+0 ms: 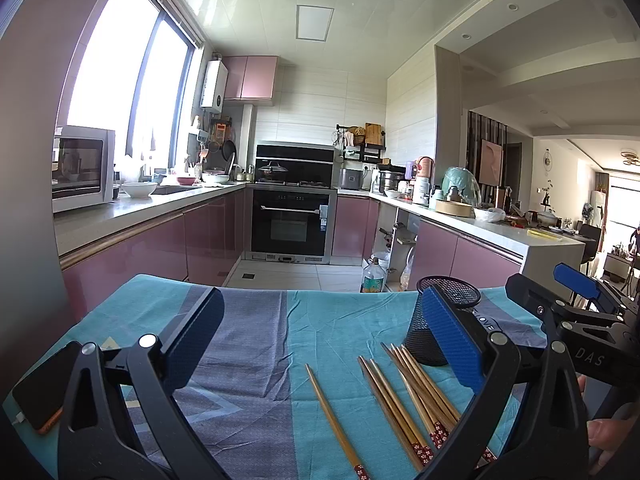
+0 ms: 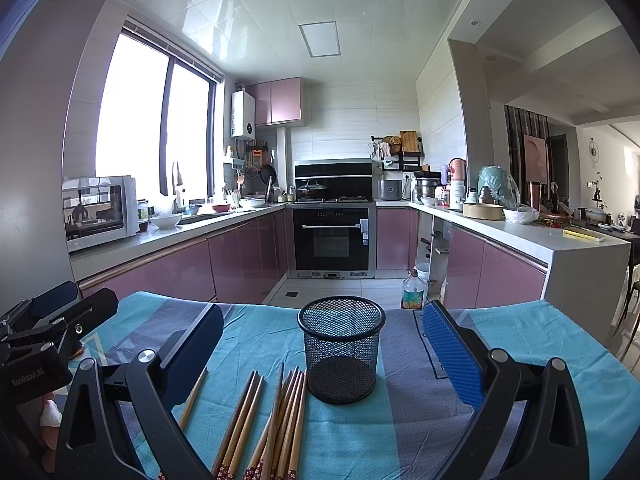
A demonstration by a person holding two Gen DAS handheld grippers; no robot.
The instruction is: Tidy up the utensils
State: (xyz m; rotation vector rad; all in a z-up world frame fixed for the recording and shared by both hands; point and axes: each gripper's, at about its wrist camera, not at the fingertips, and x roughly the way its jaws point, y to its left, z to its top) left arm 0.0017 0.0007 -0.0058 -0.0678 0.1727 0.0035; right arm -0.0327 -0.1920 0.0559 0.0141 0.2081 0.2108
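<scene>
Several wooden chopsticks (image 1: 404, 404) with red patterned ends lie loose on the blue cloth, seen again in the right wrist view as a spread of chopsticks (image 2: 276, 424). An empty black mesh cup (image 2: 341, 350) stands upright just beyond them; in the left wrist view the mesh cup (image 1: 436, 320) is partly behind my right-hand finger. My left gripper (image 1: 324, 332) is open above the cloth, nothing between its fingers. My right gripper (image 2: 324, 340) is open too, its fingers to either side of the cup and above the chopsticks. The right gripper's body (image 1: 576, 312) shows at the far right.
A blue and grey patterned cloth (image 2: 420, 424) covers the table. A phone (image 1: 40, 388) lies at its left edge. Beyond the table's far edge is a kitchen floor with a bottle (image 2: 412, 292), pink cabinets and an oven (image 2: 332, 240).
</scene>
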